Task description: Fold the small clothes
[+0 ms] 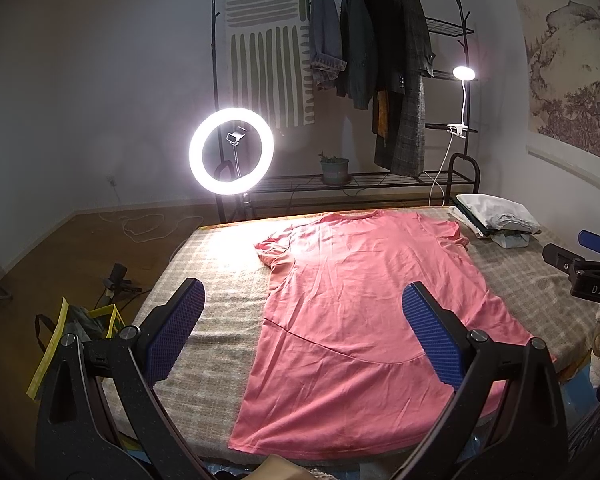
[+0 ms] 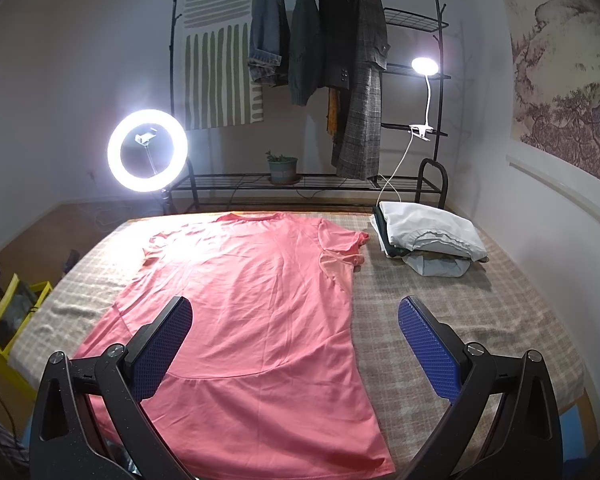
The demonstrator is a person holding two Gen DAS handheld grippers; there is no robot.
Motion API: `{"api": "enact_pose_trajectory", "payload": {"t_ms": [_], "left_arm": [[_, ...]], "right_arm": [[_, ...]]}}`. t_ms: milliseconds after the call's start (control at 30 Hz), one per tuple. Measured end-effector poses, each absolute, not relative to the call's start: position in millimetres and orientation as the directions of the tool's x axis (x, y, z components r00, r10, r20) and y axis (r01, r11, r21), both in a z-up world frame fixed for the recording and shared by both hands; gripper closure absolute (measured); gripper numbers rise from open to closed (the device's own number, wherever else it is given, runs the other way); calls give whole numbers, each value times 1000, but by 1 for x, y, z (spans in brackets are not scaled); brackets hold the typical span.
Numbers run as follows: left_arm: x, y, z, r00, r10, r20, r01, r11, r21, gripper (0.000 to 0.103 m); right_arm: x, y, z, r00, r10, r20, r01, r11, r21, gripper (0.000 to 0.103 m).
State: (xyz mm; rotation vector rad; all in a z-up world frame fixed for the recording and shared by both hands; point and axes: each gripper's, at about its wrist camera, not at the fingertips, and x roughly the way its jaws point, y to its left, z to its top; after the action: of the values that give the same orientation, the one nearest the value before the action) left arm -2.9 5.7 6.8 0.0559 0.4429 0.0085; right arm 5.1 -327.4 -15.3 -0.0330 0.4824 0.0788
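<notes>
A pink T-shirt (image 1: 360,304) lies spread flat on the checked bed cover (image 1: 220,288), collar toward the far edge, hem toward me. My left gripper (image 1: 304,304) hovers open above the shirt's lower left part, nothing between its blue pads (image 1: 176,336). In the right wrist view the same pink T-shirt (image 2: 252,312) fills the middle. My right gripper (image 2: 296,312) is open above its lower right edge, holding nothing. The right gripper's body (image 1: 588,276) shows at the far right of the left wrist view.
A pile of folded clothes (image 2: 428,236) sits at the bed's far right corner. Beyond the bed stand a lit ring light (image 1: 231,151), a clothes rack with jackets (image 1: 364,40), a clip lamp (image 2: 424,68) and a potted plant (image 2: 282,168). A yellow bag (image 1: 80,324) lies on the floor at left.
</notes>
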Motion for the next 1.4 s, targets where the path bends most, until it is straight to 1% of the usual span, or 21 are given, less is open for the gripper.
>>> {"api": "enact_pose_trajectory", "payload": {"t_ms": [733, 1400], "left_arm": [[0, 6, 24, 907, 23, -420, -2, 999, 52, 2], [-2, 8, 21, 909, 25, -416, -4, 999, 51, 2]], "right_arm": [[6, -324, -12, 889, 69, -453, -84, 996, -13, 0], [9, -314, -12, 886, 86, -455, -100, 995, -7, 0]]}}
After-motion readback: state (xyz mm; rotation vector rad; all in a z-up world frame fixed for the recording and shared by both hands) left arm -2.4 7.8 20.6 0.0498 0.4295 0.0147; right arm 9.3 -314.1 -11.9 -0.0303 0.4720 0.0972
